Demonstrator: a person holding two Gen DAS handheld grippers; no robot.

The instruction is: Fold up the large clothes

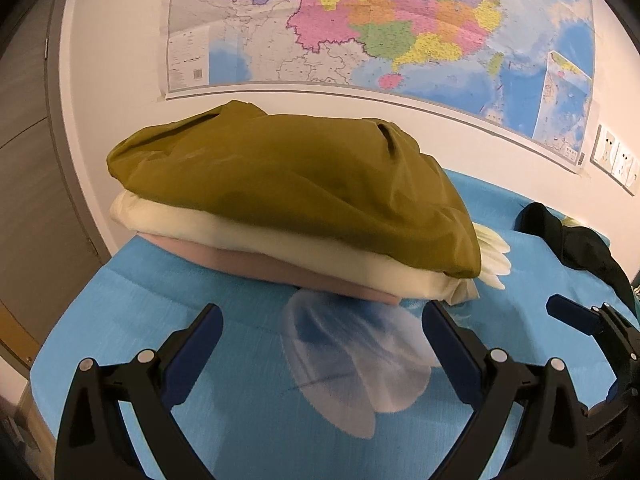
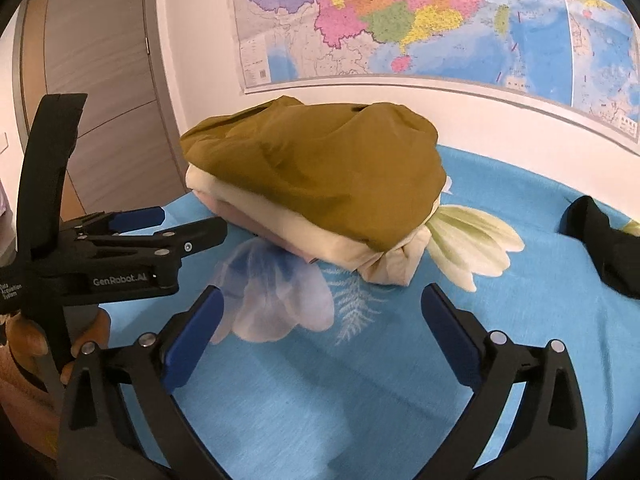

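We noted a stack of folded clothes (image 1: 280, 208) at frame centre in both views, lying on a blue sheet (image 1: 240, 400) printed with pale translucent petals and a white fern. The olive-mustard garment (image 2: 320, 168) on top looked smooth and domed; a cream garment (image 1: 248, 232) and a pink garment (image 1: 256, 264) lay flattened beneath. The left tool (image 1: 324, 320) stood wide open and held nothing, blue pads apart, low in its frame. The right tool (image 2: 322, 304) was likewise spread and empty. The right view alone showed the cream layer's bunched corner and a hand (image 2: 80, 344) gripping the left tool. A crumpled black cloth (image 2: 604, 240) lay at right edge. A glossy wall map (image 1: 380, 20) filled the top.
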